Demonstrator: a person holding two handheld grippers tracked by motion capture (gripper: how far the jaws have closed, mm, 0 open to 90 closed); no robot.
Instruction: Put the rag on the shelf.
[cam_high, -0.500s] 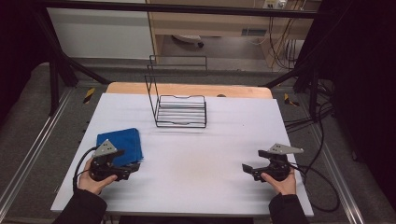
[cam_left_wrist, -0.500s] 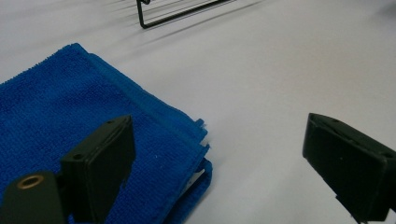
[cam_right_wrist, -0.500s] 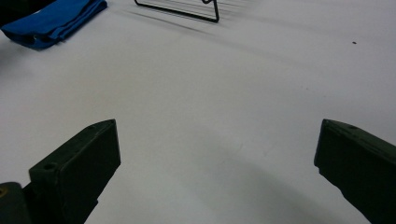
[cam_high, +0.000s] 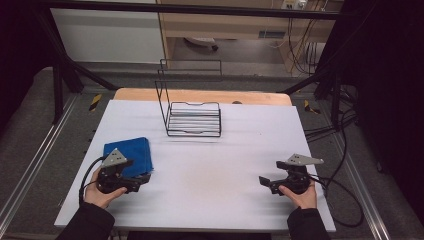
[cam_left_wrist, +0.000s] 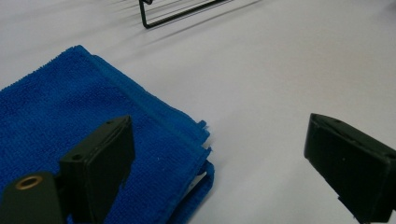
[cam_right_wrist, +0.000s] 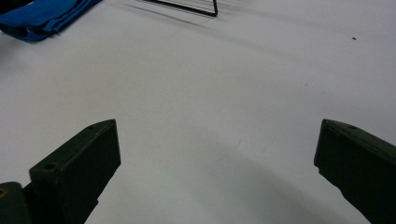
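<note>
Soft overhead light fell evenly on the white tabletop (cam_high: 240, 150), which glowed against dark, dim surroundings, while the high view looked grainy, shadows stayed faint, and in both gripper views the near black jaws and far edges were slightly blurred.

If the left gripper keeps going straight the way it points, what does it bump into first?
Probably the folded blue towel: the left gripper is open, one jaw over the towel's corner, the other over bare white table. The wire rack sits farther on, though depth is hard to judge.

Bare table (cam_high: 220, 165) lies open between both hands; only the wire rack (cam_high: 192, 117) stands behind, towel (cam_high: 129, 152) left.
</note>
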